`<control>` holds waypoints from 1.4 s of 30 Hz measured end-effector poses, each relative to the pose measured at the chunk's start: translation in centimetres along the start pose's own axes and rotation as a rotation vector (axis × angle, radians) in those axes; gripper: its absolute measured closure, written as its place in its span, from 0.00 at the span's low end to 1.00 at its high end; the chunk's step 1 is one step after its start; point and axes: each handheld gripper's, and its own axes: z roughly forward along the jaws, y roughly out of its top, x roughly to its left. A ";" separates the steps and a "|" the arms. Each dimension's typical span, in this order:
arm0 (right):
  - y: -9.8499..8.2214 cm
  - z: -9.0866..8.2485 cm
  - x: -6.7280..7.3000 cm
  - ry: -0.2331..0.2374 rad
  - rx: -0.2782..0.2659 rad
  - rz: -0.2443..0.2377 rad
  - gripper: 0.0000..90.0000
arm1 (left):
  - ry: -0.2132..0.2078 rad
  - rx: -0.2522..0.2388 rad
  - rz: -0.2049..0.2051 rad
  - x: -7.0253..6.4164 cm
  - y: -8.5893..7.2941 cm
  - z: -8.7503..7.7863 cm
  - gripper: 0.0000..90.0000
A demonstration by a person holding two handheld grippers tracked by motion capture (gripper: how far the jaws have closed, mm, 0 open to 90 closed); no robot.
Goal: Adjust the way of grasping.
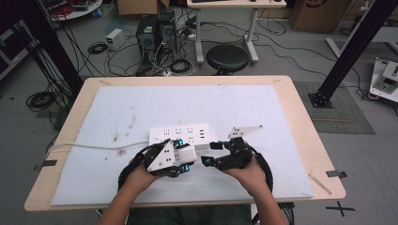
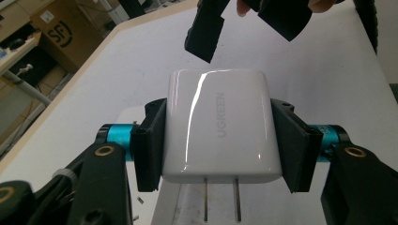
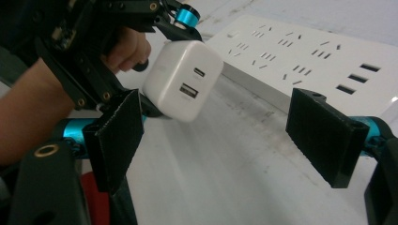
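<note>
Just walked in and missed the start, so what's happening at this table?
A person is working with two hand-held tools over a white mat. The left tool is shut on a white charger, its two prongs showing and its ports facing the right tool, which is open with nothing between its jaws. A white power strip lies on the mat just beyond both tools; the charger is not plugged in.

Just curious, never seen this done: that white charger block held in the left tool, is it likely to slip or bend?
The charger looks rigid, so it probably won't bend. Its glossy shell may be slippery, though the left tool clamps both flat sides. Its prongs might bend if knocked.
</note>
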 end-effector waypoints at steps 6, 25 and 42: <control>0.0 0.6 -0.2 0.029 -0.008 0.037 0.22 | 0.021 -0.019 0.008 -0.3 0.1 0.3 0.47; 0.2 2.7 -0.8 0.180 -0.042 0.161 0.30 | 0.063 -0.066 0.069 -1.3 1.0 0.9 0.47; 0.1 3.1 -0.7 0.252 -0.034 0.152 0.61 | 0.079 -0.073 0.108 -1.5 1.4 0.9 0.47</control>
